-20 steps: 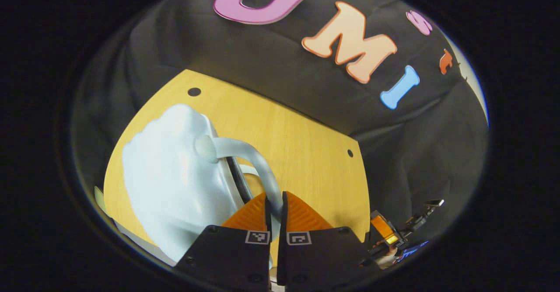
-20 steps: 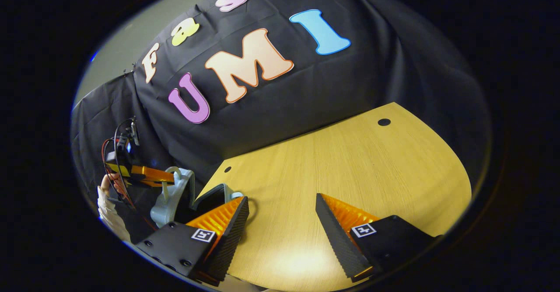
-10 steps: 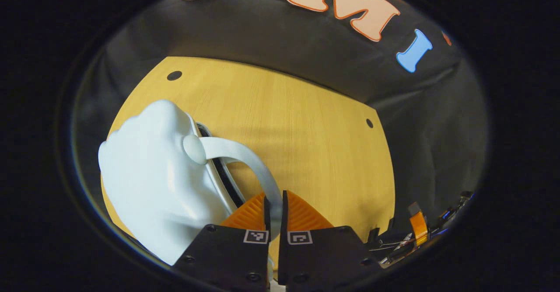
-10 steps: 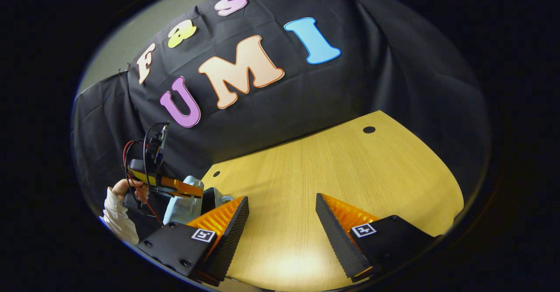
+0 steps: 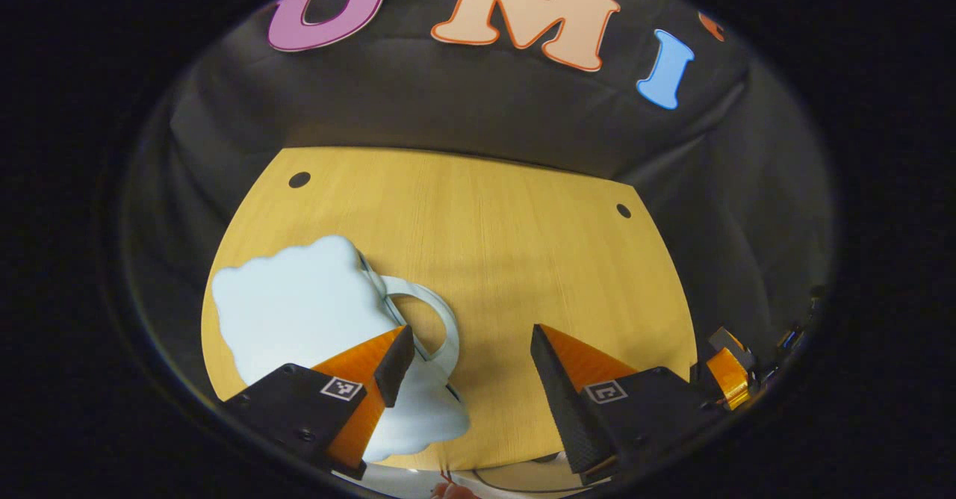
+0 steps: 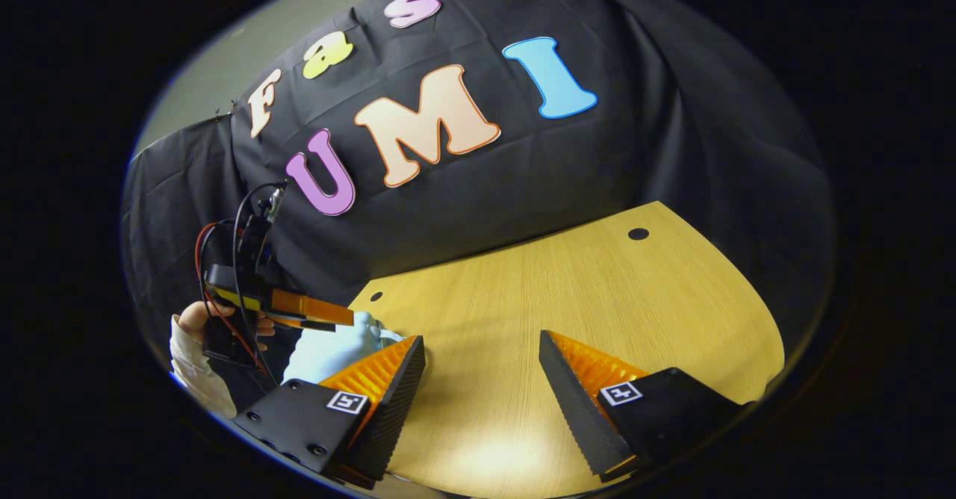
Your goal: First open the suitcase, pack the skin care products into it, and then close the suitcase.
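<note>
The pale blue cloud-shaped suitcase (image 5: pixel 291 305) lies flat on the wooden table (image 5: pixel 523 245), lid down, its curved handle (image 5: pixel 450 327) resting toward the middle. My left gripper (image 5: pixel 470 333) hovers open just above the handle, with nothing between its fingers. In the right gripper view, a hand (image 6: pixel 193 321) holds the left gripper (image 6: pixel 314 310) over the suitcase (image 6: pixel 328 349) at the lower left. My right gripper (image 6: pixel 482 338) stands open over bare tabletop (image 6: pixel 597 297), holding nothing. Part of the right gripper (image 5: pixel 728 368) peeks in at the lower right of the left gripper view.
The table has two small dark holes (image 5: pixel 299 179) (image 5: pixel 623 210) near its back corners. Black cloth hangs right behind the table's far edge. A light sleeve (image 6: pixel 196 376) is at the table's left side.
My left gripper has let go of the suitcase handle and opened. The suitcase lid, held up at an angle before, now lies flat. The right gripper has barely moved.
</note>
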Demonstrator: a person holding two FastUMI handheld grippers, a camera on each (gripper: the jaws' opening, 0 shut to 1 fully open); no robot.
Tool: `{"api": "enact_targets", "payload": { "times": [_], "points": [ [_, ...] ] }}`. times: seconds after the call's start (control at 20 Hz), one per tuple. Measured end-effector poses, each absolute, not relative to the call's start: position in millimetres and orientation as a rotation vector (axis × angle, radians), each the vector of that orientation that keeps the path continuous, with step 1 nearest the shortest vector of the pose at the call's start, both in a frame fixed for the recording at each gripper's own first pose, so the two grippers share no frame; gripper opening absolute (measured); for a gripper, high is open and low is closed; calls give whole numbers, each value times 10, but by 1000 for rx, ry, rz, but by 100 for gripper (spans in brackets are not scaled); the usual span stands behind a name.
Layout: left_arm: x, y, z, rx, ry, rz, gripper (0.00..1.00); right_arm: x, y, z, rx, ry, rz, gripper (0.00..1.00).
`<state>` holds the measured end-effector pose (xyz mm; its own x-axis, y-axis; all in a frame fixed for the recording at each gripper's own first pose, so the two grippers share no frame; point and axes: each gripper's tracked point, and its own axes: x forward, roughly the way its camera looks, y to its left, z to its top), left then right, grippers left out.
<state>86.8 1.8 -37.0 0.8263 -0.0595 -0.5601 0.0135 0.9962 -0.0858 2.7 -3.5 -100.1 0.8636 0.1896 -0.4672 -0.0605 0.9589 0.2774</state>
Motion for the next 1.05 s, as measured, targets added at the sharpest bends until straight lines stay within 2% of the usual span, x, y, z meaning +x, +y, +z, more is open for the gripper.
{"api": "enact_targets", "payload": {
  "times": [0.5, 1.05],
  "points": [
    [377, -593, -179, -77, 485, -150, 92, -34, 76, -856, 225, 488, 172, 97],
    [98, -549, -287, -85, 473, -103, 92, -223, 131, -807, 209, 466, 152, 97]
  ]
}}
